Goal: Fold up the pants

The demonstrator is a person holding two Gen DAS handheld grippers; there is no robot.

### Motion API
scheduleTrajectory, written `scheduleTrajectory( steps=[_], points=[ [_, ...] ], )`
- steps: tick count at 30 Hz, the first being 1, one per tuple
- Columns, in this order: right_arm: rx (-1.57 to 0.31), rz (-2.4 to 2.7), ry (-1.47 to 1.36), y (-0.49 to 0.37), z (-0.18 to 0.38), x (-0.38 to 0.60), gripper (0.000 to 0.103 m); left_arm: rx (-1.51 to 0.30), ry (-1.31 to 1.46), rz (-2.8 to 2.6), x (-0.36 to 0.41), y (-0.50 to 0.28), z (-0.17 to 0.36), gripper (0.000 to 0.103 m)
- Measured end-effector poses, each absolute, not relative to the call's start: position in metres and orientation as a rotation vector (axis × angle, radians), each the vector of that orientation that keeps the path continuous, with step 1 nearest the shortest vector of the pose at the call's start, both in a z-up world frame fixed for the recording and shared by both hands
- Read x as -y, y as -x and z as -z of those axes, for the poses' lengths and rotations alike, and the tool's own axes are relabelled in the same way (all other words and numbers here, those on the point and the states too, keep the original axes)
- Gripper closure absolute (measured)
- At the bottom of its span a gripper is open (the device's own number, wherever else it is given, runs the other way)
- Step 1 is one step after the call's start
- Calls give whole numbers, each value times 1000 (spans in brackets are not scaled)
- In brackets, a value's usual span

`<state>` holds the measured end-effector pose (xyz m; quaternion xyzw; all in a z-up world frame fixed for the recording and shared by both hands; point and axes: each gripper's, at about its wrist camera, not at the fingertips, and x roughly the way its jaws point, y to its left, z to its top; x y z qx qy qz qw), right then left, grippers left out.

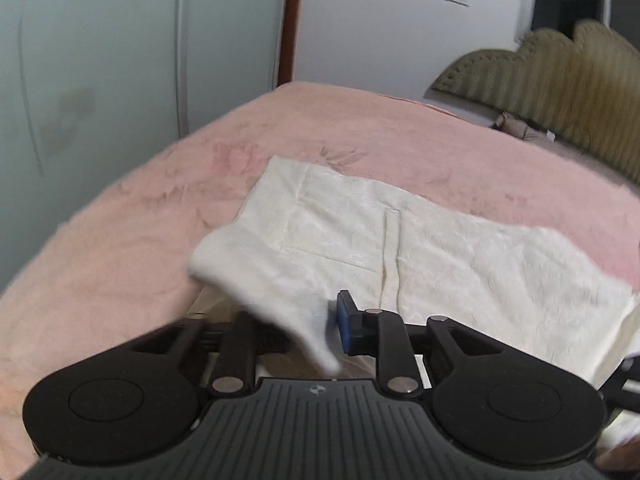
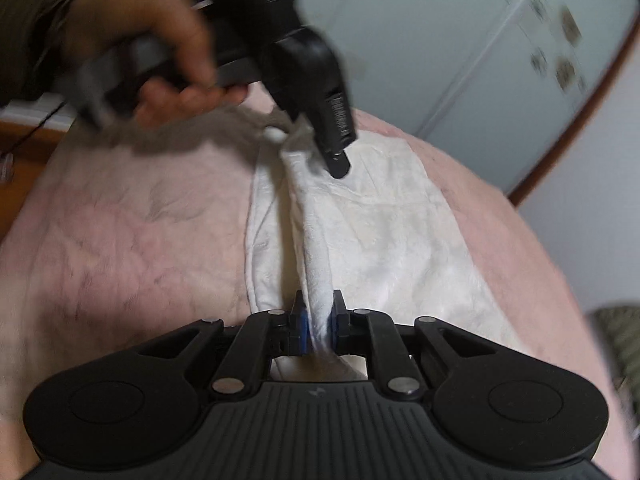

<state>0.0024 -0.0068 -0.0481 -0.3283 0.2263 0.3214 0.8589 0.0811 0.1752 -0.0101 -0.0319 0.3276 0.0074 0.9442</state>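
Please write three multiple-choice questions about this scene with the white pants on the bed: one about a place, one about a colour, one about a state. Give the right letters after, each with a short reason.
1. Where do the pants lie?
A. on a wooden floor
B. on the bed cover
C. on a chair

2. What colour is the bed cover?
A. pink
B. dark blue
C. green

3. What is the state of the right gripper?
A. open, away from the cloth
B. shut on nothing
C. shut on a fold of the pants

Answers:
1 B, the white cloth is spread on the bed cover in both views.
2 A, the cover around the pants is pink.
3 C, the right wrist view shows a ridge of white cloth pinched between the blue pads.
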Motion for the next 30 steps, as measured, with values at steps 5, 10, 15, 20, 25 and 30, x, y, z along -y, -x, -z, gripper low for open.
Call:
scheduleTrajectory(
  steps=[5,10,15,20,25,30],
  points=[
    [-451,-618,712,32,43,7,83,-636,-39,-91,-163,-67,7,43],
    [-510,-691,382,39,-1,73,42,-555,-140,-259,-161,-44,-8,38],
    [-628,-460,145,25,1,142,24,-498,-106,-128,-135,-31,-34,37],
    [-779,-443,137,47,27,165,24,-497,-238,224,-65,-22,-33,36],
    [-486,-229,487,70,0,167,24,-551,-190,461,-15,-9,-29,36],
    [-482,-349,856,50,6,156,25,-622,-81,557,2,-1,-29,35]
  ],
)
